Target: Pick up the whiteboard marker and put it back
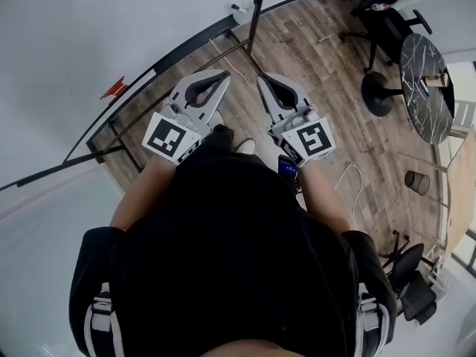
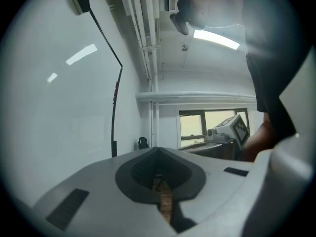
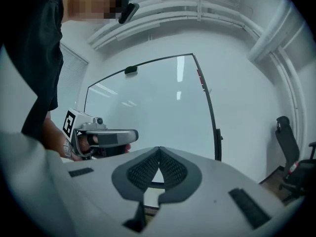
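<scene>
the person's black shirt (image 1: 223,236) fills the near part of the head view, with both forearms reaching out past it. at far left stands the whiteboard (image 1: 67,43), a pale sheet in a thin black frame. a small red thing (image 1: 114,89) sits on its lower edge; this may be the whiteboard marker, but it is too small to be sure, and no other view shows a marker plainly. the left gripper (image 1: 223,74) points level towards the board, its jaws closed tip to tip with nothing between them. just beside it the right gripper (image 1: 262,78) is the same, jaws together and empty.

the step in hand looks like the approach, with nothing picked up yet. the next move would call for bringing one gripper to the board's edge, parting its jaws and lining them up across the marker's barrel.

the floor (image 1: 312,58) is brown wood plank, with a loose pale cable (image 1: 353,177) lying on it. further right stand a round dark marble-topped table (image 1: 428,88) and a black office chair (image 1: 387,13). the walls are plain white.
</scene>
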{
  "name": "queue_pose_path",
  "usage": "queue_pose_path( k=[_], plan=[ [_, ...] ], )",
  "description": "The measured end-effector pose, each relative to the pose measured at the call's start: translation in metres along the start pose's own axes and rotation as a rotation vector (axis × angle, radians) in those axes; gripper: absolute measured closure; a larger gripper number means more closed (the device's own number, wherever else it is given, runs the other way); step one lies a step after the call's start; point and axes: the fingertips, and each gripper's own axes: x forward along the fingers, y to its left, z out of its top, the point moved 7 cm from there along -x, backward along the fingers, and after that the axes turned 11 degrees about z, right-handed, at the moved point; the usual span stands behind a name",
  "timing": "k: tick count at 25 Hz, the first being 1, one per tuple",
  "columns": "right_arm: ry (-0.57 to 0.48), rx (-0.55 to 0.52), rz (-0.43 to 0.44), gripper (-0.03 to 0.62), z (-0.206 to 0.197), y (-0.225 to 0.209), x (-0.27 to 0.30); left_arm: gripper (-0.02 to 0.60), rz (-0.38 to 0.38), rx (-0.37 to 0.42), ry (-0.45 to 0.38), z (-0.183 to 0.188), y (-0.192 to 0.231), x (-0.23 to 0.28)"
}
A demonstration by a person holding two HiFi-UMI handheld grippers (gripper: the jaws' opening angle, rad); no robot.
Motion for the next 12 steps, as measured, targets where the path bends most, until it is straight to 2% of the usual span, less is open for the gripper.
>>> queue_pose_path(
  k=[12],
  plan=[
    [0.084, -0.018, -0.047, 0.592, 0.001, -0.115, 0.092, 0.578, -0.036, -0.008, -0.007, -0.018, 0.104, 0.103]
  ],
)
